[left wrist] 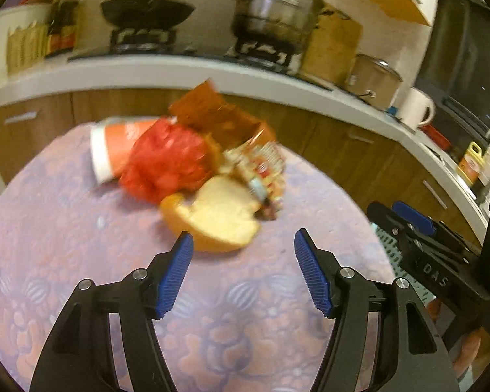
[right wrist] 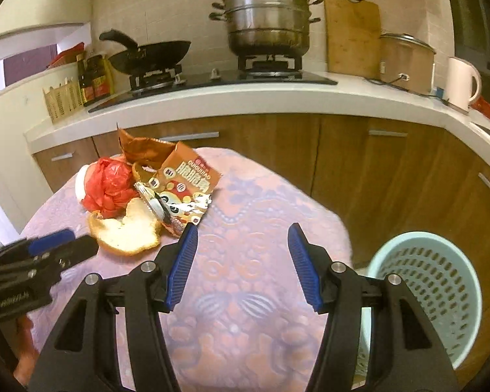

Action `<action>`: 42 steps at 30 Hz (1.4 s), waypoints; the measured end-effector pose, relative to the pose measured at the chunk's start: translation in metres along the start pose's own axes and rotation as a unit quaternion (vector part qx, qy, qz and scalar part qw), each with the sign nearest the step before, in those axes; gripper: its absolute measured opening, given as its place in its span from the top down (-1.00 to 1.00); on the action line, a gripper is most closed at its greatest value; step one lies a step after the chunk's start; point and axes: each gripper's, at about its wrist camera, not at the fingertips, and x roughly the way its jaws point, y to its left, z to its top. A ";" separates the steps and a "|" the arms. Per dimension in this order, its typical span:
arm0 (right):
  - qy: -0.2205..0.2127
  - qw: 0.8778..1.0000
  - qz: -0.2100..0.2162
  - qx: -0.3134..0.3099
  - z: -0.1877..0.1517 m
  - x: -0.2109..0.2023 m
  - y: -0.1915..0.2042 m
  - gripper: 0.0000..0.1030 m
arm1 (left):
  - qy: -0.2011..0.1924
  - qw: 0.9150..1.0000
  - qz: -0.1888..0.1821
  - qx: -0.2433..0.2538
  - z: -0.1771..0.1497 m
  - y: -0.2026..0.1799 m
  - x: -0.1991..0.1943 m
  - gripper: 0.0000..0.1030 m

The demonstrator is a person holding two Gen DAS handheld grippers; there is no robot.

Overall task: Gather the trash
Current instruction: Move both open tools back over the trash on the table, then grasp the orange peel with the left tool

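Just ahead of the left gripper (left wrist: 243, 240), whose jaws stand spread wide with nothing between them, a curved piece of fruit peel (left wrist: 217, 217) lies on the desk (left wrist: 65, 228) under its purple and pink patterned cloth. Beyond the peel the rest of the trash sits in a tight heap: a crumpled red plastic bag (left wrist: 166, 160), a tipped paper cup (left wrist: 114, 148) behind and to the left of it, and a torn orange snack packet (right wrist: 183, 179) with silver foil lining to its right, all touching one another. The right gripper (right wrist: 242, 233) hangs over bare cloth with its jaws likewise spread and empty; the heap lies ahead and to the left of them, the packet's lower edge close to the left jaw tip. To the right of those jaws, off the desk's edge and lower, stands a pale green perforated basket (right wrist: 441, 281). Across the far side runs a kitchen counter (right wrist: 245, 98).
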 end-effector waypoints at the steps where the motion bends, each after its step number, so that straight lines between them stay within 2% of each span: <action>1: 0.004 1.000 -0.001 0.003 -0.001 0.008 0.002 -0.05 | 0.008 1.000 0.005 -0.004 -0.003 0.002 0.004 -0.21; 6: 0.038 0.999 -0.009 0.038 -0.013 0.036 -0.010 -0.05 | 0.050 0.998 0.031 0.006 -0.006 -0.001 0.037 -0.21; 10: 0.028 0.997 -0.007 0.065 -0.013 0.036 -0.022 -0.05 | 0.080 0.995 0.055 0.022 0.000 -0.010 0.067 -0.22; 16: 0.019 0.996 -0.002 0.088 -0.014 0.031 -0.030 -0.05 | 0.082 0.990 0.104 0.050 0.008 -0.028 0.092 -0.51; 19: 0.016 0.997 -0.002 0.082 -0.014 0.029 -0.028 -0.05 | 0.082 0.986 0.126 0.072 0.009 -0.034 0.100 -0.51; 26: 0.018 0.997 0.001 0.073 -0.015 0.030 -0.025 -0.05 | 0.081 0.986 0.128 0.075 0.011 -0.036 0.100 -0.51; 28: 0.020 0.997 0.001 0.073 -0.015 0.030 -0.025 -0.05 | 0.078 0.985 0.132 0.078 0.012 -0.035 0.099 -0.35; 32: 0.025 0.997 0.000 0.067 -0.015 0.032 -0.022 -0.05 | 0.081 0.985 0.124 0.083 0.014 -0.032 0.097 -0.20; 35: 0.026 0.998 -0.005 0.058 -0.015 0.033 -0.018 -0.05 | 0.080 0.986 0.121 0.084 0.015 -0.028 0.095 0.00; 36: 0.026 0.998 -0.006 0.055 -0.015 0.033 -0.017 -0.05 | 0.080 0.986 0.120 0.084 0.017 -0.029 0.097 0.14; 37: 0.027 0.998 -0.006 0.052 -0.015 0.033 -0.016 -0.05 | 0.079 0.987 0.113 0.084 0.018 -0.027 0.095 0.38; 38: 0.028 0.998 -0.007 0.049 -0.015 0.034 -0.014 -0.05 | 0.080 0.988 0.105 0.081 0.018 -0.025 0.094 0.47; 40: 0.029 0.999 -0.011 0.044 -0.016 0.034 -0.012 -0.05 | 0.081 0.989 0.097 0.074 0.019 -0.018 0.094 0.85; 42: 0.029 0.999 -0.013 0.041 -0.016 0.035 -0.011 -0.05 | 0.081 0.991 0.087 0.066 0.021 -0.011 0.094 0.91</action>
